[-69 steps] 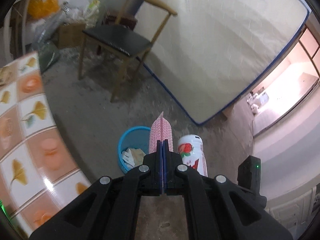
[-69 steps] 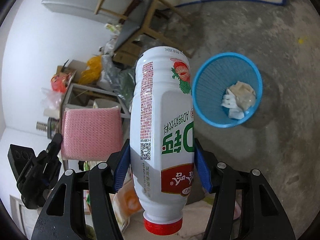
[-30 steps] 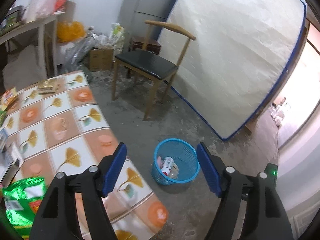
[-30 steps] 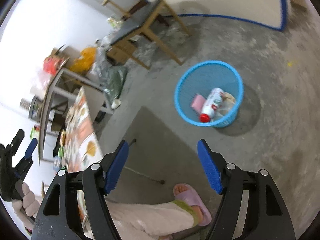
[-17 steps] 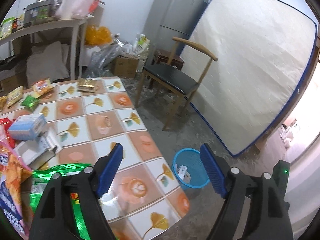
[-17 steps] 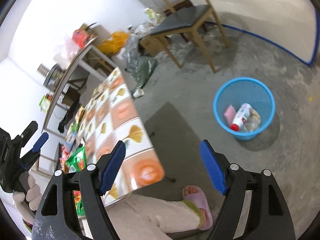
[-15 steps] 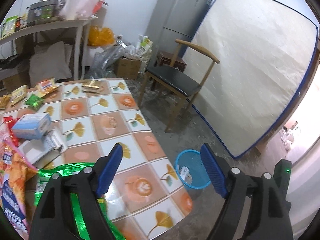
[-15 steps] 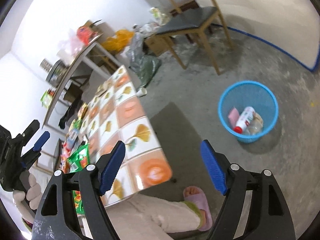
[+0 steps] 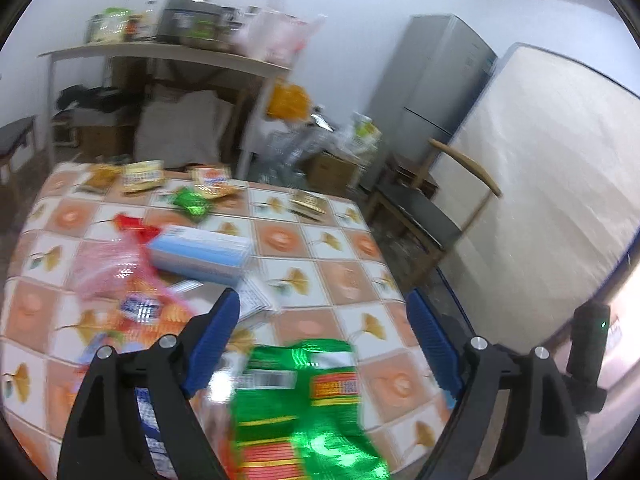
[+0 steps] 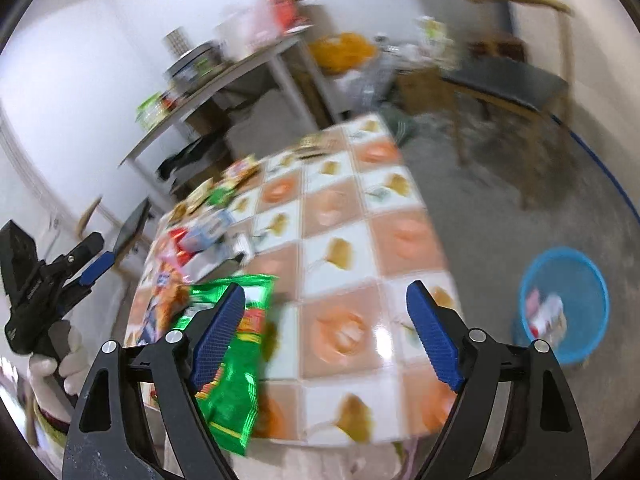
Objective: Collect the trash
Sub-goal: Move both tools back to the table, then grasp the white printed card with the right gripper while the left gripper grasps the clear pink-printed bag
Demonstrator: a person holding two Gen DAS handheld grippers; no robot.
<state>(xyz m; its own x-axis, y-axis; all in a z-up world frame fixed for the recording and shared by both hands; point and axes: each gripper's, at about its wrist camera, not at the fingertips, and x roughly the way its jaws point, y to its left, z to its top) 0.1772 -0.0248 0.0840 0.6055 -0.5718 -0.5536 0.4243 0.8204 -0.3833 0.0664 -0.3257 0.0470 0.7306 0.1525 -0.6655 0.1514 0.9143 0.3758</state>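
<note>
Both hand-held grippers empty, jaws opening: left hand-held gripper (image 9: 322, 344), right hand-held gripper (image 10: 326, 334). Green foil snack bag (image 9: 304, 408) lies flat at the near edge of the tabletop (image 9: 320, 248), the blue basket (image 10: 560, 300) on the floor beside. Judged light, crinkly, slippery; pinch a sealed edge.

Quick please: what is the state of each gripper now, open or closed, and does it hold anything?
Left gripper: jaws opening, nothing held; green snack bag lies below.
Right gripper: jaws opening, nothing held.
</note>
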